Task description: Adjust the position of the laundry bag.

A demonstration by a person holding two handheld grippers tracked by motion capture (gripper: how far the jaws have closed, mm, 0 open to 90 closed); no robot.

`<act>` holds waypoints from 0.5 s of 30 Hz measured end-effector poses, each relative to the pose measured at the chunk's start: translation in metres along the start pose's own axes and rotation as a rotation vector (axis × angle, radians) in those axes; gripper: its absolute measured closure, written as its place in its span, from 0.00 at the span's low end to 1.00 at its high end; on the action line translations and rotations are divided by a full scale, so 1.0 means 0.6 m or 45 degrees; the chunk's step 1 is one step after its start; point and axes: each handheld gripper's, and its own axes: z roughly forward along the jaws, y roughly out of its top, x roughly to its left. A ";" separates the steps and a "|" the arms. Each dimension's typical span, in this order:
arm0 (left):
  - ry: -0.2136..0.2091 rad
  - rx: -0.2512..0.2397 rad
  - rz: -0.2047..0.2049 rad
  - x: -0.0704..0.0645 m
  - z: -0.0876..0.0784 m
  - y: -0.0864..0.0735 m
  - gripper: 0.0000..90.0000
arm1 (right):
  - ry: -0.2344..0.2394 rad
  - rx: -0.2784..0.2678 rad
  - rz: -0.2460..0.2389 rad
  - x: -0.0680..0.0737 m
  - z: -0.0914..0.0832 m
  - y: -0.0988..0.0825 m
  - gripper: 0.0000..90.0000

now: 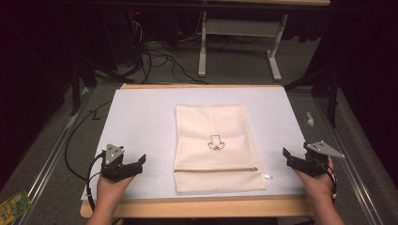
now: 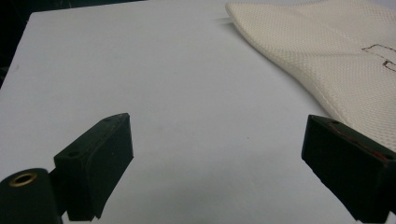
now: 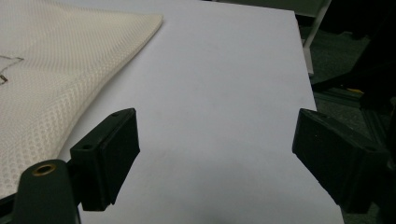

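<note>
Fingers (image 2: 100, 163) apart beside flat, zipped mesh bag (image 1: 217, 145).

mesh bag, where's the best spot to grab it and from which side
Probably its near corners. The mesh bag lies flat on the white sheet, zipper toward the person, so only edges offer grip. The open left gripper and right gripper flank it; each could slide in sideways and pinch a corner.
</note>
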 end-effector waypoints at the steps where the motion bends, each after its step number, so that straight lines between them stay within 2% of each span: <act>1: -0.022 0.014 -0.036 0.001 0.002 0.001 0.11 | 0.002 -0.003 0.016 0.000 -0.001 -0.001 0.18; 3: -0.038 0.019 -0.051 0.002 0.005 0.002 0.14 | -0.001 -0.004 -0.006 0.000 -0.001 -0.003 0.18; 5: -0.026 0.020 -0.042 0.001 0.008 0.002 0.14 | -0.003 -0.004 -0.012 0.002 -0.001 -0.003 0.18; 6: -0.010 0.030 -0.008 -0.001 0.011 0.001 0.14 | 0.003 -0.004 -0.019 0.003 -0.002 -0.003 0.19; 9: -0.007 0.041 0.000 -0.001 0.012 0.001 0.15 | 0.007 -0.010 -0.024 0.006 -0.002 -0.001 0.19; 13: -0.045 0.070 -0.010 -0.005 0.017 0.000 0.18 | 0.053 -0.009 -0.033 0.018 0.001 0.000 0.27; 14: -0.081 0.098 -0.021 -0.010 0.024 0.000 0.21 | 0.125 0.003 -0.052 0.036 0.012 0.003 0.37; 15: -0.124 0.121 -0.041 -0.016 0.032 0.001 0.21 | 0.125 0.003 -0.052 0.036 0.012 0.003 0.37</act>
